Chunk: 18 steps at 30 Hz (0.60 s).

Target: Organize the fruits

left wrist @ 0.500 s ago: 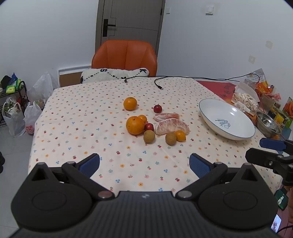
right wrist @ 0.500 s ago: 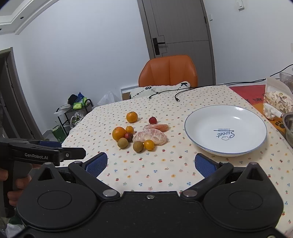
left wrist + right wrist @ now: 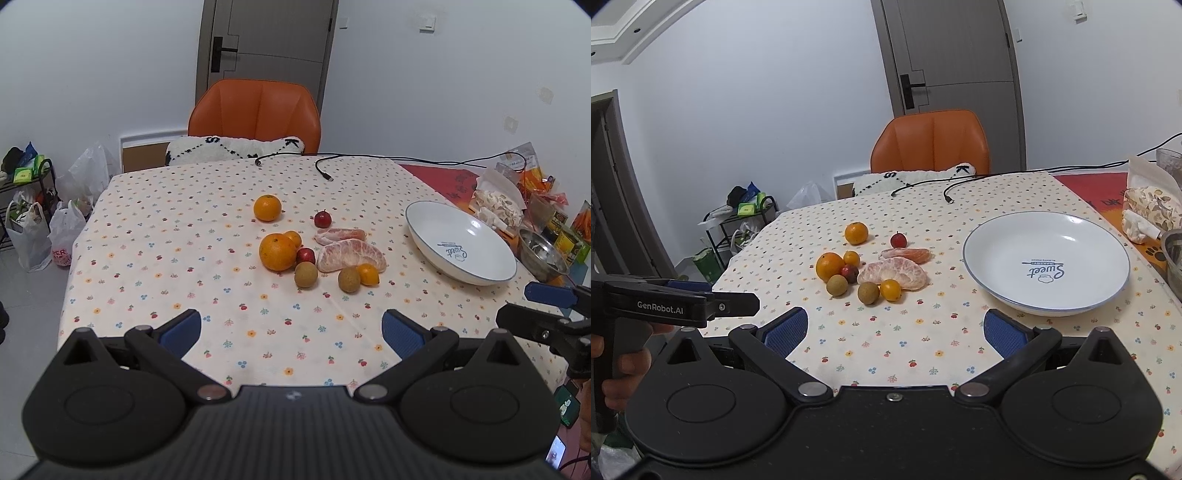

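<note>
A cluster of fruit lies mid-table: a large orange, a smaller orange behind it, two peeled pomelo pieces, small red fruits, two brown longans and small kumquats. An empty white plate sits to their right. My left gripper hovers open over the near table edge, holding nothing. My right gripper is likewise open and empty, nearer the plate.
An orange chair with a cushion stands at the far side. Black cables cross the back of the flowered tablecloth. Snack bags and a steel bowl crowd the right edge. Bags and a rack sit on the floor at left.
</note>
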Each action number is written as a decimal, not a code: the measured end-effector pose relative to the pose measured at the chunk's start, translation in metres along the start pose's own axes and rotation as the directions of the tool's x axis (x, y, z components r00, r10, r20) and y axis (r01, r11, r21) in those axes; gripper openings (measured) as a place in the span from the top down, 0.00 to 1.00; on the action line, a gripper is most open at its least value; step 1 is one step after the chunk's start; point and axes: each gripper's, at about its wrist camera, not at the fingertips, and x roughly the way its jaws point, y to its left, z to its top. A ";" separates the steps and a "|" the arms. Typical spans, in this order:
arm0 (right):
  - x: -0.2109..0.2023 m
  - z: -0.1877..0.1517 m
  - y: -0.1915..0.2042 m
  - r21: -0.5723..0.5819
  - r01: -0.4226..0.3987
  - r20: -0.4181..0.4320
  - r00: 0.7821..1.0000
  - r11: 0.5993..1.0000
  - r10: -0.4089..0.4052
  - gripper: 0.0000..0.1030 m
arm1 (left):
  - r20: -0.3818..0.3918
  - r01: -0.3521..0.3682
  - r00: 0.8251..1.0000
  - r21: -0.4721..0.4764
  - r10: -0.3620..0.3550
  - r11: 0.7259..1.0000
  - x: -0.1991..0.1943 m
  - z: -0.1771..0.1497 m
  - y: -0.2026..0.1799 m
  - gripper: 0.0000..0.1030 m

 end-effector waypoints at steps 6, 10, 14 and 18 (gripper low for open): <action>-0.002 0.002 -0.001 0.003 0.001 0.008 1.000 1.000 -0.001 0.00 | 0.004 0.005 1.000 0.004 -0.005 1.000 -0.001 -0.001 0.000 0.00; -0.002 0.002 0.001 -0.001 -0.001 0.008 1.000 1.000 0.001 0.00 | 0.008 -0.001 1.000 0.010 0.001 1.000 -0.003 0.000 0.000 0.00; -0.004 0.003 -0.001 0.000 -0.001 0.008 1.000 1.000 0.001 0.00 | 0.013 0.000 1.000 0.003 0.000 1.000 -0.006 0.002 0.002 0.00; -0.005 0.004 -0.003 0.005 0.003 0.013 1.000 1.000 -0.003 0.00 | 0.007 0.001 1.000 0.011 -0.001 1.000 -0.005 0.001 0.000 0.00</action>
